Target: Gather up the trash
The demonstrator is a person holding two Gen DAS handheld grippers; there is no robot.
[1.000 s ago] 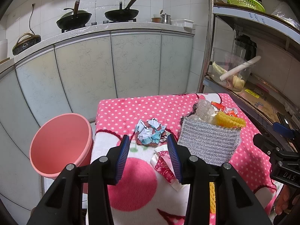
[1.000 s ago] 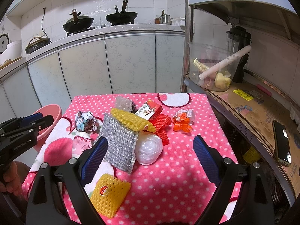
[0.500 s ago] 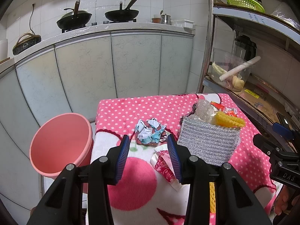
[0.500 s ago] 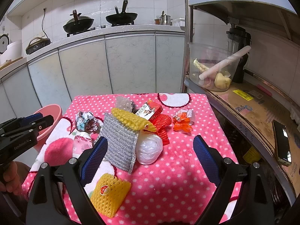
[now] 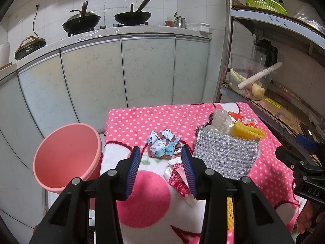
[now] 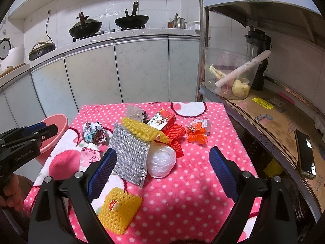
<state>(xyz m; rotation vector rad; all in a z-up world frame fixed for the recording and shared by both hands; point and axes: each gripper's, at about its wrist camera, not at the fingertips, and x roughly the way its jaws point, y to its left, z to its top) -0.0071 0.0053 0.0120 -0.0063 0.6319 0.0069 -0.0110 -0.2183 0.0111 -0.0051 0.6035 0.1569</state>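
Trash lies on a pink dotted tablecloth [image 6: 182, 193]: a crumpled blue-white paper ball [image 5: 163, 144] [image 6: 93, 132], a silver padded pouch [image 5: 225, 154] [image 6: 130, 156], a yellow foam net [image 6: 118, 208], a white plastic ball [image 6: 161, 160], a red carton [image 6: 162, 120], an orange wrapper [image 6: 198, 132] and a flattened pink paper cup [image 5: 178, 177]. My left gripper [image 5: 161, 171] is open and empty, just short of the paper ball, the cup at its right finger. My right gripper [image 6: 162, 172] is wide open and empty above the table's near part.
A pink bin [image 5: 67, 156] stands on the floor at the table's left. White kitchen cabinets [image 5: 121, 71] run behind the table. A metal shelf rack [image 6: 264, 105] with a plastic tub and a phone [image 6: 305, 154] lines the right side.
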